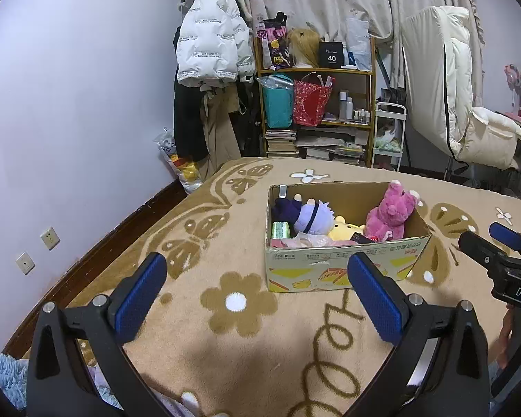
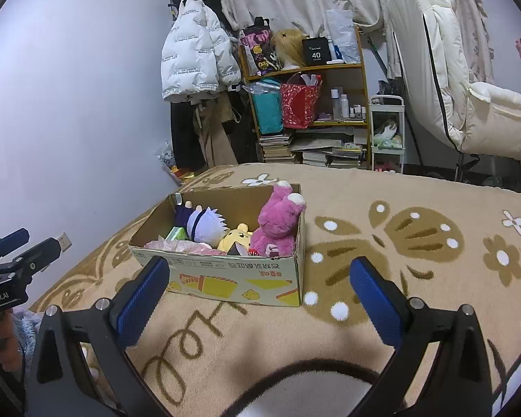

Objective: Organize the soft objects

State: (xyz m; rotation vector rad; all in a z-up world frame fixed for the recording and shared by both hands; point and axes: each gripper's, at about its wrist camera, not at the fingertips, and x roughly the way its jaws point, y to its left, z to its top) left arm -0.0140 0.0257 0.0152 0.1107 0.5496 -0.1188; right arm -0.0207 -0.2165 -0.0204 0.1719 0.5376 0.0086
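An open cardboard box (image 1: pixel 340 271) (image 2: pixel 232 278) stands on the beige patterned blanket (image 1: pixel 225 347) (image 2: pixel 416 278). Inside are a pink plush bear (image 1: pixel 392 213) (image 2: pixel 278 222), a yellow plush (image 1: pixel 342 229) (image 2: pixel 234 238), a white-haired doll in dark clothes (image 1: pixel 309 215) (image 2: pixel 201 222) and pink fabric (image 2: pixel 180 246). My left gripper (image 1: pixel 257 299) is open and empty, in front of the box. My right gripper (image 2: pixel 260 299) is open and empty, also short of the box. Each gripper shows at the edge of the other's view: the right gripper (image 1: pixel 493 243) and the left gripper (image 2: pixel 27 243).
A light blue fluffy item (image 1: pixel 3 378) lies at the bed's near left edge. Behind the bed stand a cluttered shelf (image 1: pixel 316 104), hanging coats (image 1: pixel 212 45), a small white cart (image 1: pixel 389 135) and a white padded chair (image 1: pixel 451 104). The wall (image 1: pixel 69 104) runs along the left.
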